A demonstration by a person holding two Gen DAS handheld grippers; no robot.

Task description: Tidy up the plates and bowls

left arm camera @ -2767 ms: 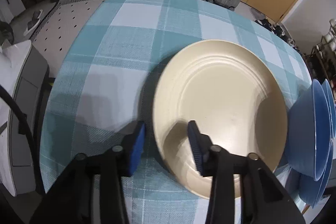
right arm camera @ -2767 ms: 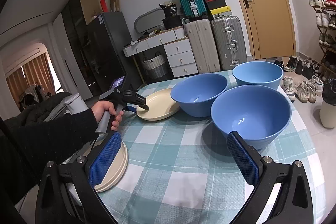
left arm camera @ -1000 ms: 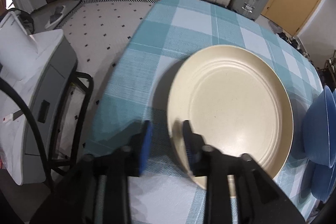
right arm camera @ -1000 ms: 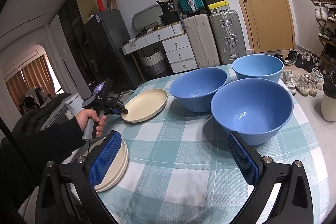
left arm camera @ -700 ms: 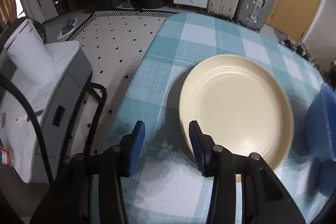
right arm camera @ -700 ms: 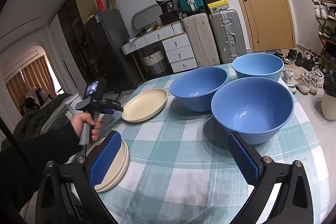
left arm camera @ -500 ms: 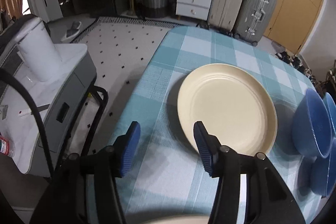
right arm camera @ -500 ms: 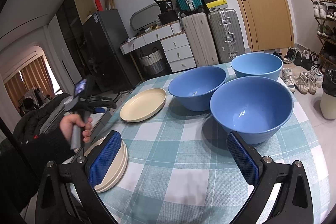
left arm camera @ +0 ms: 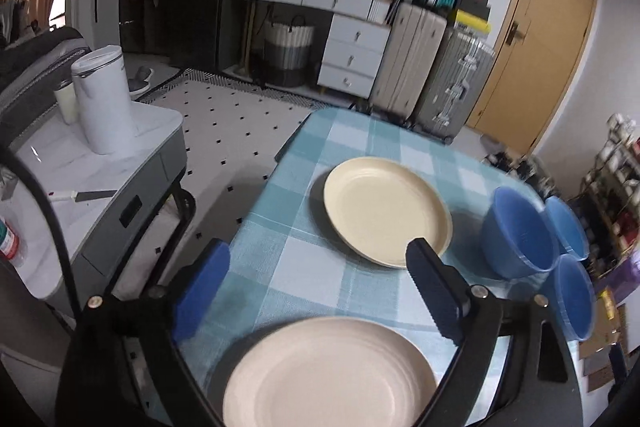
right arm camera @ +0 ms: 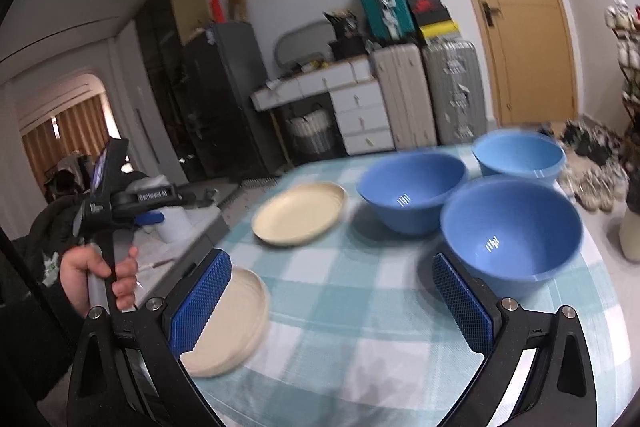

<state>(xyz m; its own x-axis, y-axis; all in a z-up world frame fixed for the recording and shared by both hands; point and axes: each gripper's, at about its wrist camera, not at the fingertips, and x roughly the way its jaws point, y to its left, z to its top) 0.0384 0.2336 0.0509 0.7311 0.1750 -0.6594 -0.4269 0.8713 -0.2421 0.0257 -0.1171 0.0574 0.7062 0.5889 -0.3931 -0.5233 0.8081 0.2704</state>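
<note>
A single cream plate (left arm camera: 386, 211) (right arm camera: 300, 213) lies on the teal checked table (left arm camera: 304, 267), far from my left gripper (left arm camera: 320, 291). That gripper's jaws are opening, with nothing between them. It hangs above a stack of cream plates (left arm camera: 332, 375) (right arm camera: 228, 319) at the table's near left edge. Three blue bowls (right arm camera: 412, 191) (right arm camera: 518, 155) (right arm camera: 512, 231) stand on the right side. My right gripper (right arm camera: 332, 307) is open and empty, low over the near table. A hand (right arm camera: 100, 275) holds the left gripper (right arm camera: 148, 217) off the table's left.
A grey side cabinet (left arm camera: 120, 187) with a white kettle (left arm camera: 104, 103) stands left of the table. Suitcases (left arm camera: 432, 67), white drawers (left arm camera: 352, 55) and a wooden door (left arm camera: 536, 39) are behind. Shoes (right arm camera: 596, 187) lie on the floor at right.
The left gripper let go of the single cream plate's rim, drew back and up, and its jaws spread wide. The plate stack came into its view. The right gripper shifted slightly.
</note>
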